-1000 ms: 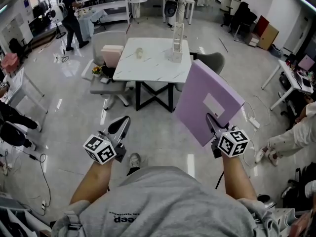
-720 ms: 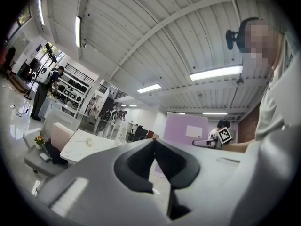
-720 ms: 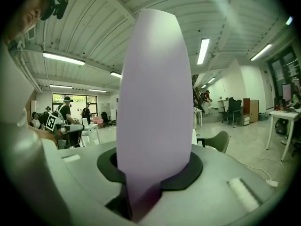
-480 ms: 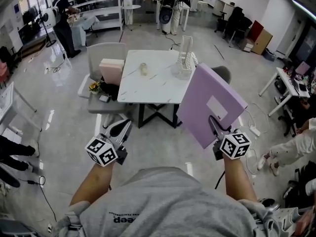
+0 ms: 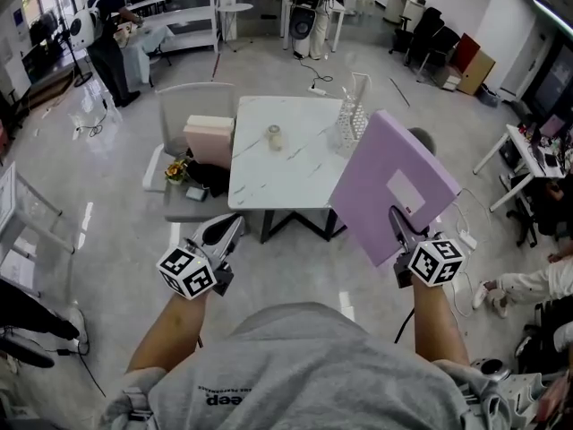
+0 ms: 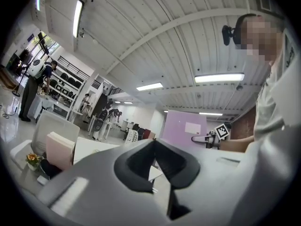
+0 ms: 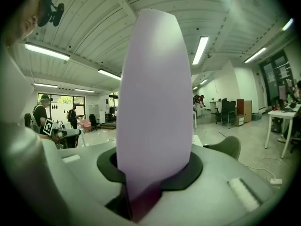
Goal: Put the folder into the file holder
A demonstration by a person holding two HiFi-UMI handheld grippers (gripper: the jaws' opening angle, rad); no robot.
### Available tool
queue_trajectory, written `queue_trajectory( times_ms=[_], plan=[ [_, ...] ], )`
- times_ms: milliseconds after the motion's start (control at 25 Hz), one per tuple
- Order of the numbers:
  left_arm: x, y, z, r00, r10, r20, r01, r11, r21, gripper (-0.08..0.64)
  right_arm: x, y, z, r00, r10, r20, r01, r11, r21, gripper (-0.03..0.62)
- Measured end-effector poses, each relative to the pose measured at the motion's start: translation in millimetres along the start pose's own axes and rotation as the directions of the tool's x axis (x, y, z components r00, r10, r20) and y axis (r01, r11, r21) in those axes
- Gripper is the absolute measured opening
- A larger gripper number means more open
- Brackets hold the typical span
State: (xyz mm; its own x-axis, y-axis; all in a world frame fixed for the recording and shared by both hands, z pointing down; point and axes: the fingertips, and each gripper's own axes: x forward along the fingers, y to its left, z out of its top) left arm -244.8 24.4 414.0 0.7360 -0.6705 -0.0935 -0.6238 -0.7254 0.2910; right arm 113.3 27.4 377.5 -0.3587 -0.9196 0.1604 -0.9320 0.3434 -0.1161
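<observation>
R tongs [image 5: 397, 216] were clamped on the lower edge of the purple folder [image 5: 391, 184], held tilted over the floor near the desk [image 5: 286, 173] right side. L tongs [image 5: 227, 226] together, empty. White file holder [image 5: 351, 115] stood at desk's far right.

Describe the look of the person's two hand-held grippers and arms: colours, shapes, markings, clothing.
The left hand-held gripper and the right hand-held gripper each have slim tapering jaws, pale grey outside and black inside, on a dark body. Each carries a white cube printed with black square markers. The person wears a grey short-sleeved T-shirt with dark print; the forearms are bare.
</observation>
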Motion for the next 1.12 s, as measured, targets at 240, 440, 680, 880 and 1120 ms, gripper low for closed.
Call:
queue_trajectory(
  times_ms=[240, 440, 680, 880, 1120],
  plan=[
    [29, 33, 4, 1.0, -0.003, -0.006, 0.003, 1.0, -0.007, 0.06, 44, -18, 8, 1.0, -0.004, -0.008, 0.004, 1.0, -0.002, 0.133],
    [67, 64, -5, 1.0, 0.026, -0.012, -0.026, 1.0, -0.013, 0.058, 95, -51, 6, 1.0, 0.022, -0.008, -0.021, 1.0, 0.007, 0.133],
    [142, 95, -3, 0.997, 0.084, -0.001, -0.084, 0.996, 0.012, 0.058, 165, -115, 20, 0.996, 0.088, 0.002, -0.088, 0.996, -0.011, 0.133],
    [222, 117, 8, 0.991, 0.131, 0.025, -0.132, 0.991, 0.028, 0.06, 226, -179, 47, 0.989, 0.151, 0.01, -0.151, 0.989, -0.014, 0.133],
    [302, 140, 16, 0.985, 0.167, 0.036, -0.168, 0.986, 0.022, 0.06, 282, -236, 76, 0.979, 0.203, 0.019, -0.203, 0.979, -0.02, 0.133]
  ],
)
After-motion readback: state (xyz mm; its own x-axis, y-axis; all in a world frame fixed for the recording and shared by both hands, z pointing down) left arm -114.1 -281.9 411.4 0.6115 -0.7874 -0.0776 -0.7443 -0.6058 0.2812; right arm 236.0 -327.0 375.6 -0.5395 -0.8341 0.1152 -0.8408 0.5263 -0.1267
